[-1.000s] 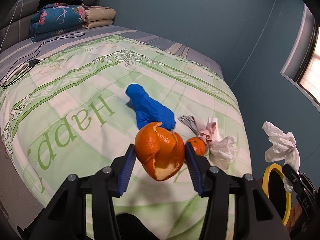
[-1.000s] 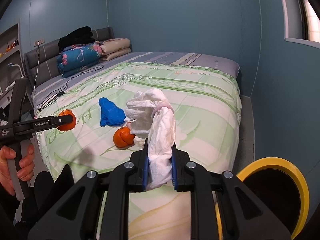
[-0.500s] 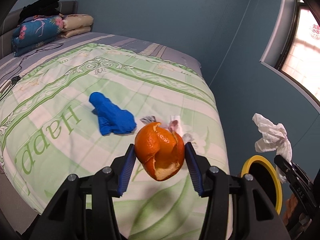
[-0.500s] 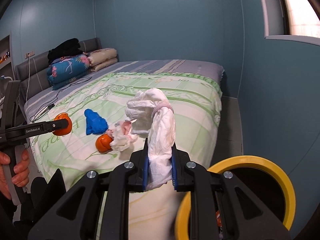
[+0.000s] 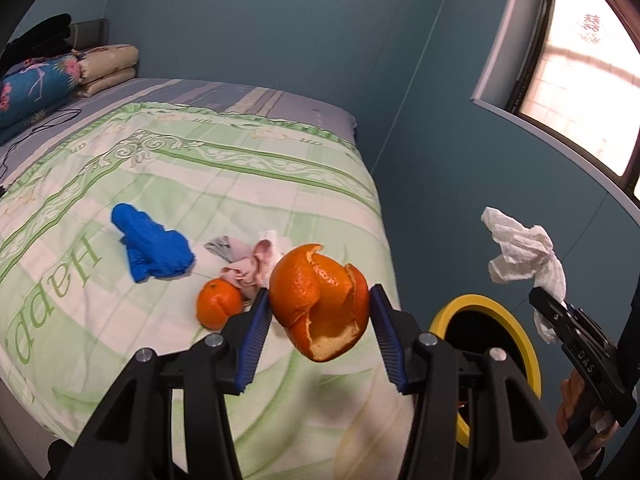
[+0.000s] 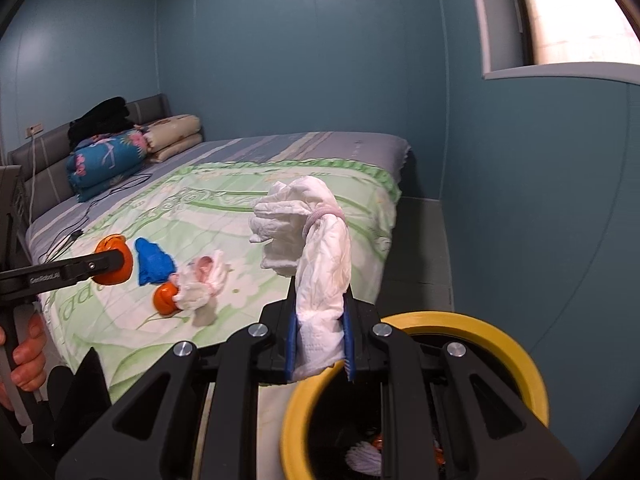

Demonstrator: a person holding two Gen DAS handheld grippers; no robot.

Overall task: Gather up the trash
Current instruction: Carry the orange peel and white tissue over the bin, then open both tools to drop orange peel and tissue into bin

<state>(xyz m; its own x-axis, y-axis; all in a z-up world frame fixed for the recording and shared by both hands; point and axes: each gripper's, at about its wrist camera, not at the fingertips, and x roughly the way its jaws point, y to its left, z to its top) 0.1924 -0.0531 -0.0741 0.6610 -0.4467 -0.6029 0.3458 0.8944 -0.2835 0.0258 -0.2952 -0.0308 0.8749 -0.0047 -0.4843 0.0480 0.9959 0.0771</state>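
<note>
Left gripper: clamps orange peel, over the bed's edge.
Right gripper: pinches crumpled tissue narrowly, above bin rim at 6 o'clock.
Risk: early release drops tissue outside the rim.

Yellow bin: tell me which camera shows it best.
The right wrist view. The bin sits close below the right gripper, its rim nearly whole and trash visible inside. The left wrist view shows the bin smaller and partly hidden behind the left gripper.
</note>
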